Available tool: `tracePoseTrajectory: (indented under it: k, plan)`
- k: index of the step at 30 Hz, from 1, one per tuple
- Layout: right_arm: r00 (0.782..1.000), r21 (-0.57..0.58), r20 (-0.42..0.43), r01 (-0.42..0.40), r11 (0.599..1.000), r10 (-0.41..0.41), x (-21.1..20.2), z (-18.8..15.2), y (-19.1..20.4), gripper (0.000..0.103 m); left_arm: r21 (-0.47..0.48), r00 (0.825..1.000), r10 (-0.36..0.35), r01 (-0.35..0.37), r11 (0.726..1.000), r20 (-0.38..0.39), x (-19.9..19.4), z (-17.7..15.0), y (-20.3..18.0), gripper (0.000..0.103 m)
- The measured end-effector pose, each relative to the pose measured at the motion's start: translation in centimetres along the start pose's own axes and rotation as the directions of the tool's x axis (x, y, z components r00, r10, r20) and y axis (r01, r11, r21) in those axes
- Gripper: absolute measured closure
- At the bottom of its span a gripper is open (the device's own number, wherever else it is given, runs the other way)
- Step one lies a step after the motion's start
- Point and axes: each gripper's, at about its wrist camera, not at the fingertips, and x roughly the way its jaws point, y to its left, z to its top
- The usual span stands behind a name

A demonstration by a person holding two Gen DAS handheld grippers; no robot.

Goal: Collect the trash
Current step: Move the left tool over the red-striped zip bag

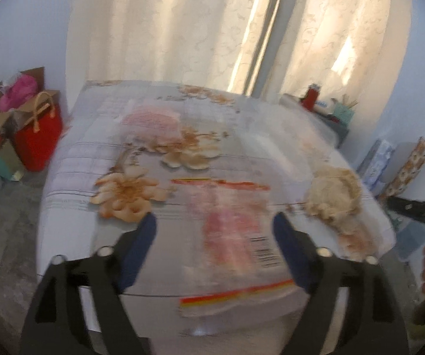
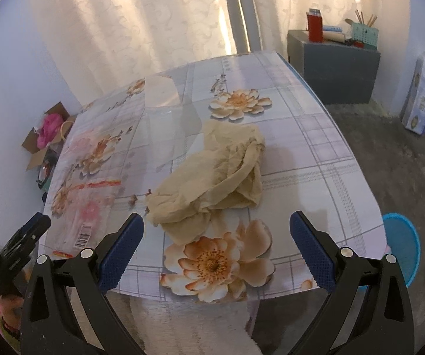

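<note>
Both grippers hover with jaws spread and empty over a floral table [image 2: 316, 136]. A clear plastic wrapper [image 1: 236, 236] lies beneath the left gripper [image 1: 213, 248]; a crumpled tan bag [image 2: 212, 177] lies just ahead of the right gripper [image 2: 216, 248]. Both pieces look uncollected. Only the right wrist view shows a blue bin [image 2: 401, 245] beside the table.

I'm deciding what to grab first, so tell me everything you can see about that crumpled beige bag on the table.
The crumpled beige plastic bag looks thin and translucent, wrinkled and folded over itself into a loose, flattened heap. It lies on the flower-print tablecloth, its near end overlapping a printed orange flower. Nothing grips it: the right tongs stand open, short of it. The clear wrapper with red-yellow stripes lies apart from it, toward the table's other side.
</note>
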Motion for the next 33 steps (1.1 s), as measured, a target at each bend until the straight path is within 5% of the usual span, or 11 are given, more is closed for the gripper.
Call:
tracePoseTrajectory:
  k: [4, 12, 19, 24, 33]
  plan:
    - [1.0, 0.01, -0.014, -0.013, 1.0, 0.013, 0.4, -0.3, 0.2, 0.008, 0.091, 0.999, -0.029, 0.031, 0.995, -0.023, 0.7, -0.5, -3.1, 0.006]
    - [1.0, 0.037, -0.011, -0.017, 0.999, 0.017, 0.5, -0.5, -0.5, 0.008, 0.279, 0.996, 0.068, -0.048, 0.959, -0.061, 2.7, -2.9, -6.9, 0.006]
    - [0.999, 0.072, -0.025, -0.043, 0.996, 0.045, 1.1, -1.0, -1.3, 0.008, 0.279, 0.978, 0.202, -0.18, 0.943, -0.052, 5.8, -2.3, -5.9, 0.006]
    - [0.998, 0.094, -0.022, -0.051, 0.994, 0.053, 1.2, -1.1, -2.1, 0.008, 0.291, 0.968, 0.242, -0.212, 0.933, -0.07, 7.0, -2.5, -5.2, 0.006]
    - [0.997, 0.12, -0.031, -0.069, 0.99, 0.073, 1.7, -1.1, -2.8, 0.008, 0.201, 0.969, 0.197, -0.165, 0.966, -0.148, 8.1, -2.1, -3.5, 0.005]
